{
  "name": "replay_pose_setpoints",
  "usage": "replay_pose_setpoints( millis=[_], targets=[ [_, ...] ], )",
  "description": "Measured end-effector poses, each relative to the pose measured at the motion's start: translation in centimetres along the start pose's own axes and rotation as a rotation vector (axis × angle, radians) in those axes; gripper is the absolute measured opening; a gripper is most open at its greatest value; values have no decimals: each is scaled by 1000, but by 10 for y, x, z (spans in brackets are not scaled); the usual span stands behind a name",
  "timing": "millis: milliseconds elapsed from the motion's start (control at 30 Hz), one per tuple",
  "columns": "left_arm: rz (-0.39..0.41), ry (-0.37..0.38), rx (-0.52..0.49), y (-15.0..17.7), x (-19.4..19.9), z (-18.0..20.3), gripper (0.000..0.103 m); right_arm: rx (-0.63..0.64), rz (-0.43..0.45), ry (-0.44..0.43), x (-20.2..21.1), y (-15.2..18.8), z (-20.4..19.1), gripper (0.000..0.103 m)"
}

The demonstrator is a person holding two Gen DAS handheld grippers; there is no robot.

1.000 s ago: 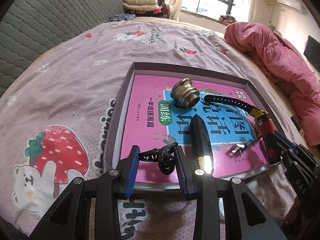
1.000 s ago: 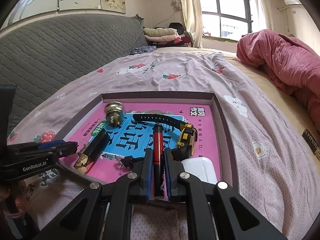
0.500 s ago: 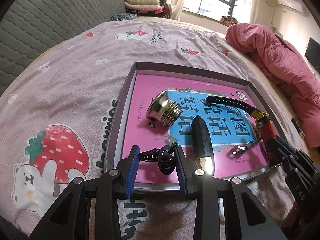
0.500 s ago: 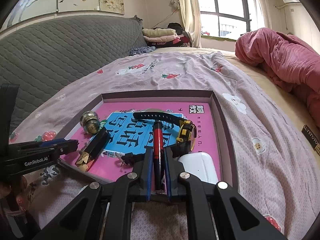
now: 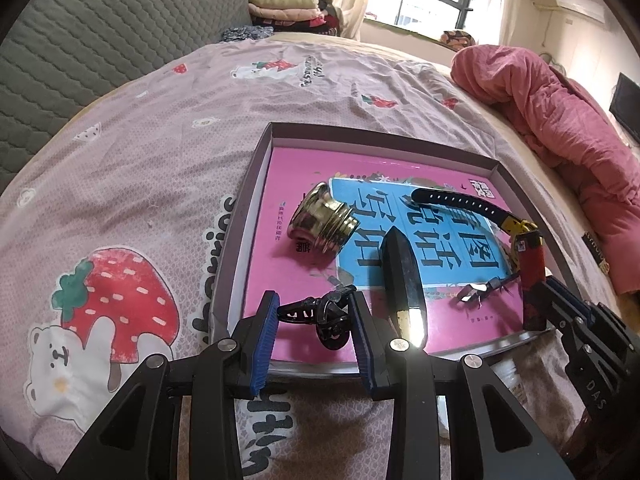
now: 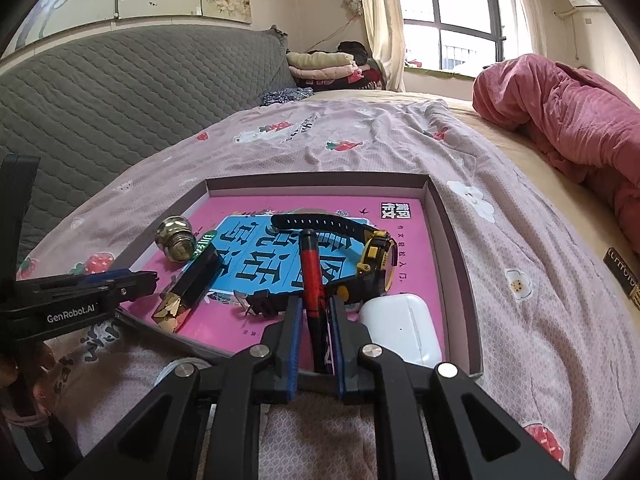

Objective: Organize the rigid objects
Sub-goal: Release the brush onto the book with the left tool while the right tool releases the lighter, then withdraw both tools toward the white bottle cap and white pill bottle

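Jaws of the left gripper [image 5: 313,314] stand spread, with a black clip [image 5: 324,316] lying between the blue pads on the near part of the tray [image 5: 256,168]; the clip touches the right pad, while the left pad stands clear of it. Right of that gripper lies a dark pointed block [image 5: 402,276] with a gold near end, tip aimed far. Beyond the clip, a brass fitting [image 5: 324,220] rests on its side on the pink book [image 5: 288,184] that lines the tray.

The right gripper [image 6: 313,312] has its jaws pressed onto a red lighter [image 6: 311,280], which points far over the book. Just right of it sits a white earbud case [image 6: 400,330] at the near right of the tray, and beyond that a yellow and black watch [image 6: 374,260], its black strap curving to the far left. Left of the lighter lies a small metal clipper [image 6: 250,300], then the block and, farther, the fitting.

The tray rests on a pink sheet [image 5: 160,120] printed with strawberries and bears. A red quilt [image 6: 560,112] is bunched at the far right, and folded clothes [image 6: 320,66] are stacked by the window [image 6: 460,28]. A grey quilted headboard [image 6: 120,96] runs along the left.
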State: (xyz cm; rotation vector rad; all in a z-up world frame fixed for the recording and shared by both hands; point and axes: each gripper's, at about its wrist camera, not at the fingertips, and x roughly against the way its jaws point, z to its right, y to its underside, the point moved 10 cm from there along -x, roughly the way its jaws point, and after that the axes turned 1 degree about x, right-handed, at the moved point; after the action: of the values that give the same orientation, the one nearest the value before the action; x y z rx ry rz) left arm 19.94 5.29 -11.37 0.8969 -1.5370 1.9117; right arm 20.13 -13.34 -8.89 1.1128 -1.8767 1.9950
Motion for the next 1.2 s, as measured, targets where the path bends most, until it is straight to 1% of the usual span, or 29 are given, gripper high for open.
replay_pose_setpoints(
  millis=[67, 133, 300, 367, 433, 533, 633, 700, 867, 1000, 1200],
  targets=[
    [-1, 9, 3, 1, 1, 2, 41, -2, -10, -4, 0, 2, -1, 32],
    [0, 8, -4, 2, 3, 4, 43, -2, -13, 2, 2, 3, -1, 35],
    [0, 8, -16, 4, 10, 6, 47, -5, 21, 16, 16, -3, 1, 37],
    [0, 9, -12, 5, 12, 6, 48, -13, 30, 17, 22, -5, 4, 42],
    [-1, 10, -9, 5, 14, 6, 48, -21, 36, 22, 28, -5, 6, 44],
    [-2, 12, -2, 6, 20, 6, 50, -40, 34, 27, 36, -3, 11, 44],
    [4, 4, -5, 7, 28, 5, 56, -70, 16, 22, 44, 0, 13, 44],
    [12, 3, -9, 7, 34, 5, 56, -77, 16, 14, 51, 1, 11, 44],
    [18, 29, -17, 10, 49, 12, 56, -42, -8, 6, 58, 9, -2, 44],
    [11, 45, -52, 18, 58, 24, 56, -13, -24, -3, 61, 16, -13, 44],
    [-8, 66, -83, 27, 65, 38, 56, 27, -74, -26, 60, 31, -28, 44]
  ],
)
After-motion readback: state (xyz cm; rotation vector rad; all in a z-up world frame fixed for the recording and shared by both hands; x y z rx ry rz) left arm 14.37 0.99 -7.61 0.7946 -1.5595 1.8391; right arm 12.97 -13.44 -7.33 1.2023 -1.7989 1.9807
